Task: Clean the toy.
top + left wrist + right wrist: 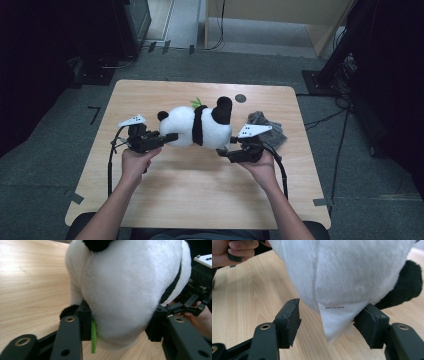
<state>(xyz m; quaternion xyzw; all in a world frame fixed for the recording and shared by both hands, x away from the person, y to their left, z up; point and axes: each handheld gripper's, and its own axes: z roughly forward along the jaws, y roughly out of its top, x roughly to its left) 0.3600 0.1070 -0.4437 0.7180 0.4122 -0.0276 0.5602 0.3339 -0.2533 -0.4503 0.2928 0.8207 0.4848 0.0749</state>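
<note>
A black-and-white panda plush (pixel 200 127) lies on its side across the wooden table (pixel 200 190). At its left end, my left gripper (pixel 170 137) has both pads pressed into the white body (pixel 125 285), which bulges out between the jaws of the left gripper (pixel 120 325); a green felt leaf (pixel 93 337) hangs beside one pad. My right gripper (pixel 222 150) is at the plush's right end. In the right gripper view the gripper (pixel 330 322) stands open around the white underside (pixel 342 272) and its sewn label (pixel 337 315); one pad is clear of the fabric.
A crumpled grey cloth (pixel 270 127) lies behind the right gripper, near the table's right edge. A small dark round mark (pixel 240 98) sits at the far side. Bare wood stretches toward the front edge. Dark equipment and cables stand on the floor around the table.
</note>
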